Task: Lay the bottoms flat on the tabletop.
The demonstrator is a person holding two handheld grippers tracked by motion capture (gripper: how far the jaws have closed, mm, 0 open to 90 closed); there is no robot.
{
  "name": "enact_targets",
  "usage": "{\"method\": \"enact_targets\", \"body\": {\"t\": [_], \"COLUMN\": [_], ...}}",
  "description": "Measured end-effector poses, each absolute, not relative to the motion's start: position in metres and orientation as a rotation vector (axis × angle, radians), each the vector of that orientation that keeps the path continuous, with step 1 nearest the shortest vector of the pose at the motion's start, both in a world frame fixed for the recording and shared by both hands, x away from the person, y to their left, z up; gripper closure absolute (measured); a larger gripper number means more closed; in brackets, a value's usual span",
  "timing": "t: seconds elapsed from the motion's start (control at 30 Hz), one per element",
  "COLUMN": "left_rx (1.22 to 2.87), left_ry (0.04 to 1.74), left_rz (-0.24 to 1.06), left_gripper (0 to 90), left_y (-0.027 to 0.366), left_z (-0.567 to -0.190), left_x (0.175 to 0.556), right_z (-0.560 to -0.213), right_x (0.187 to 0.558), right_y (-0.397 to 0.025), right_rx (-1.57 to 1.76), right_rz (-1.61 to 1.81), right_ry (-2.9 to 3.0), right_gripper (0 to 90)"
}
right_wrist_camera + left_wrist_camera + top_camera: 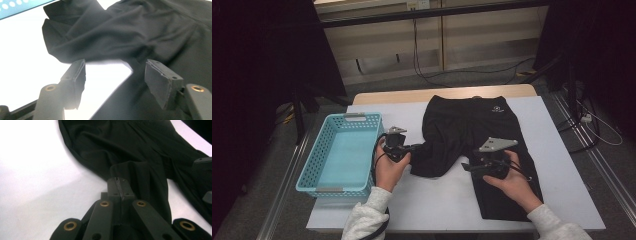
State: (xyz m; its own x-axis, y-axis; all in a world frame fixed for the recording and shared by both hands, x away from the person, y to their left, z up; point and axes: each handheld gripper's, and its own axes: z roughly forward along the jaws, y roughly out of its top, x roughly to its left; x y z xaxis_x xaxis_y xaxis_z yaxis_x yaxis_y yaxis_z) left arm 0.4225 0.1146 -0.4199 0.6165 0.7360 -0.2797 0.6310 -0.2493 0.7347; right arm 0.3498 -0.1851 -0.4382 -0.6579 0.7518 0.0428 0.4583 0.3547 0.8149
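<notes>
A pair of black shorts (472, 125) lies on the white table (377, 107), waistband at the far side, one leg crumpled toward the left. My left gripper (416, 147) is shut on the hem of that crumpled leg (132, 170), the jaws pressed together over the cloth. The right gripper (468, 167) hovers open above the inner edge of the other leg (175, 50), with bare table between its fingertips (75, 75) and black cloth under the right one.
A light blue plastic basket (341, 152) stands at the table's left edge, next to my left hand. Cables run across the floor beyond the table. Bare table surface lies in front of the shorts and at the right.
</notes>
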Motion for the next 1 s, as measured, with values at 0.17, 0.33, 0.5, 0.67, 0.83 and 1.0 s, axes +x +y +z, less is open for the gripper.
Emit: {"method": "enact_targets", "body": {"t": [0.17,0.33,0.5,0.67,0.83,1.0], "left_rx": [1.967,1.969,1.966,1.964,1.955,1.968], "left_ry": [1.091,1.105,1.109,1.105,1.102,1.103], "left_rz": [0.156,0.154,0.155,0.157,0.163,0.157], "left_gripper": [90.0,90.0,90.0,90.0,90.0,90.0], "left_y": [0.115,0.117,0.118,0.118,0.12,0.115], "left_z": [-0.422,-0.425,-0.424,-0.422,-0.421,-0.427], "left_x": [0.422,0.422,0.42,0.42,0.42,0.421], "right_z": [-0.436,-0.442,-0.456,-0.458,-0.446,-0.441], "right_x": [0.359,0.365,0.366,0.365,0.363,0.364], "right_y": [-0.153,-0.121,-0.095,-0.097,-0.126,-0.16], "right_rx": [1.04,0.974,0.925,0.864,0.875,0.941], "right_rz": [1.301,1.289,1.174,1.093,1.109,1.094], "right_ry": [2.317,2.388,2.468,2.509,2.52,2.45], "right_gripper": [47.8,54.0,58.9,88.5,89.0,87.6]}}
